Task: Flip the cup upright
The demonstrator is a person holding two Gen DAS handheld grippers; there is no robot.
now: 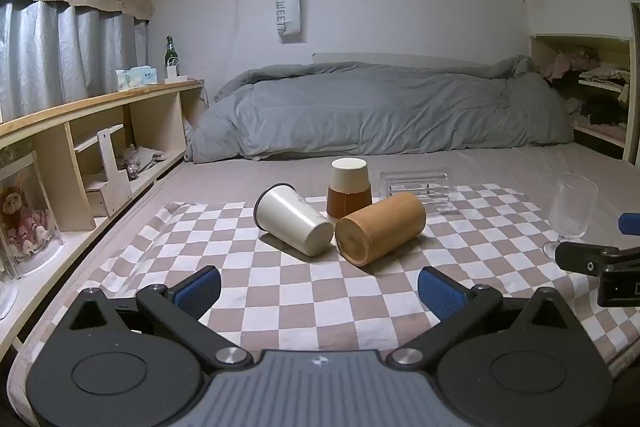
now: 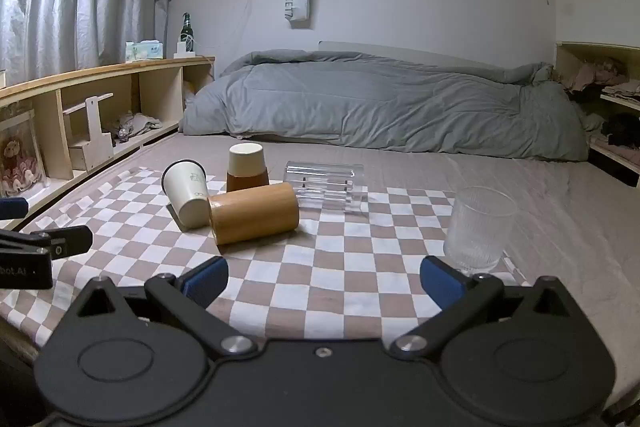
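On the checked cloth a white cup lies on its side, mouth to the far left. A wooden cup lies on its side beside it, touching it. A brown and cream cup stands upside down behind them. A clear ribbed cup lies on its side further back. A stemmed glass stands upright at the right. My left gripper is open and empty, short of the white and wooden cups. My right gripper is open and empty; the stemmed glass stands just beyond its right finger.
The cloth lies on a bed with a grey duvet bunched at the far end. A wooden shelf unit runs along the left with a bottle and tissue pack on top. Shelves with clothes stand at the right.
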